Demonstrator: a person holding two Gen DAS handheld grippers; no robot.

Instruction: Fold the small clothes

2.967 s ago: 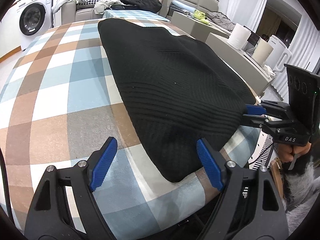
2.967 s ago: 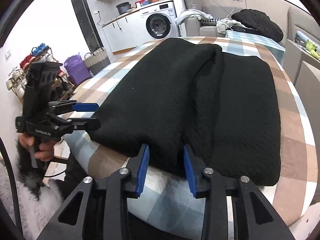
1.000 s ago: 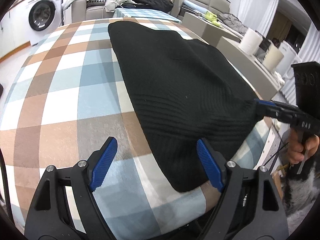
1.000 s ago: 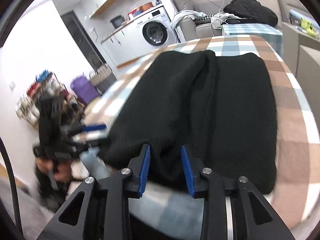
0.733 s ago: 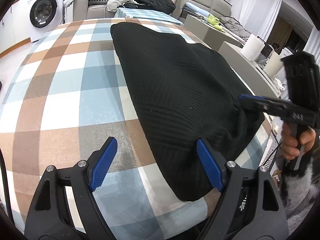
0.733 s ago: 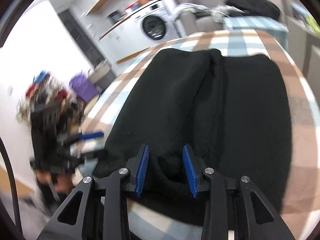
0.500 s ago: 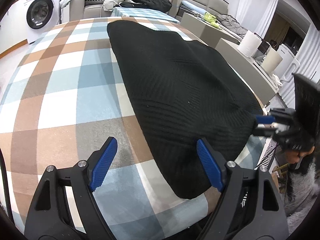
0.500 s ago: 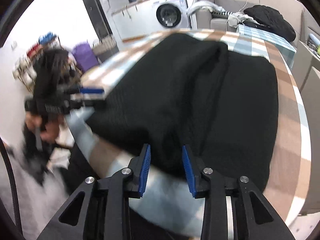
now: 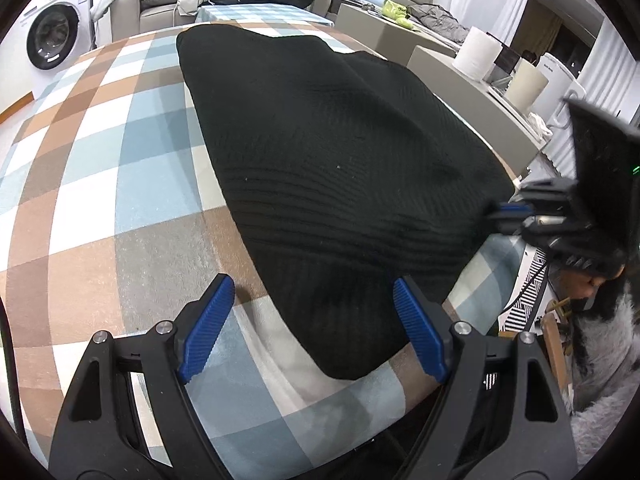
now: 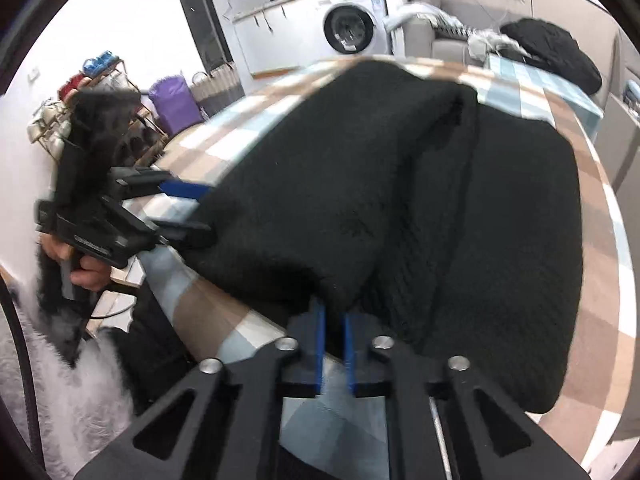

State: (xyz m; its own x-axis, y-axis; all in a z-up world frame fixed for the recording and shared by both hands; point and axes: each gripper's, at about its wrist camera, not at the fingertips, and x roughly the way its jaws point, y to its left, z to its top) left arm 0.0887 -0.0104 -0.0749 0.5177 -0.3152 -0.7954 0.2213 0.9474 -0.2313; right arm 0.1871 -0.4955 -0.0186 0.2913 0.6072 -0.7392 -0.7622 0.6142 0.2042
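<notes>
- The left claw [image 9: 316, 332] stands spread over the near corner of the black sweater [image 9: 340, 168]; its pads do not press the knit.
- The sweater lies across the checked table [image 9: 100, 184], with bare cloth to its left.
- The right claw [image 10: 334, 344] is pressed together, pinching the sweater's near hem at the table edge.
- A fold ridge runs along the sweater away from the right claw.

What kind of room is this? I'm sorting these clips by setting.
Most likely a home living area that opens onto a laundry corner: a washing machine under a counter, a sofa piled with clothes, and a checked table where a black knit garment lies.
</notes>
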